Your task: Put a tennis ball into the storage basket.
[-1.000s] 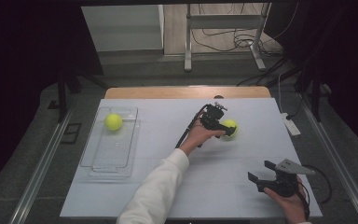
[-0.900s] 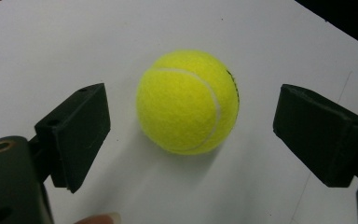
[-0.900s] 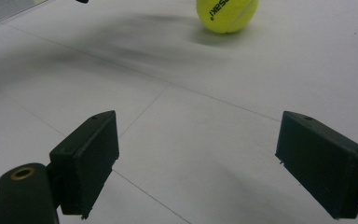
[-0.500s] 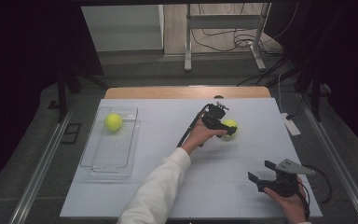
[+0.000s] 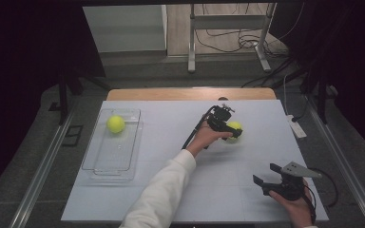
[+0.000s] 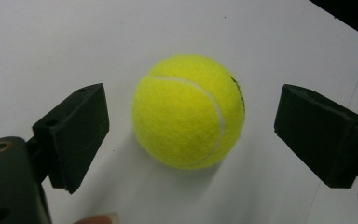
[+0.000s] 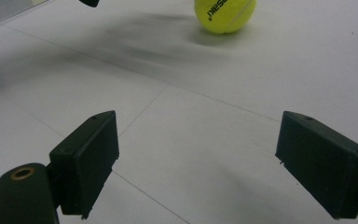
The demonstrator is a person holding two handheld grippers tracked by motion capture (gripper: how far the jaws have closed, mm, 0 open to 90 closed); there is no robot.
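A yellow tennis ball point(image 5: 236, 127) lies on the white table point(image 5: 171, 142), right of centre. My left gripper point(image 5: 232, 131) reaches around it from the left. In the left gripper view the ball point(image 6: 189, 112) sits between the two black fingers point(image 6: 77, 133) with a gap on each side. These jaws have just been opening a little, and the pads do not press the ball. My right gripper point(image 5: 265, 173) rests open near the front right corner, with nothing between its fingers point(image 7: 91, 158). Its view has the same ball point(image 7: 224, 14) farther off.
A clear plastic tray point(image 5: 114, 159) stands at the table's left with a second tennis ball point(image 5: 115, 124) at its far end. A white power strip point(image 5: 297, 127) lies by the right edge. A metal stand point(image 5: 228, 38) and cables sit beyond the table.
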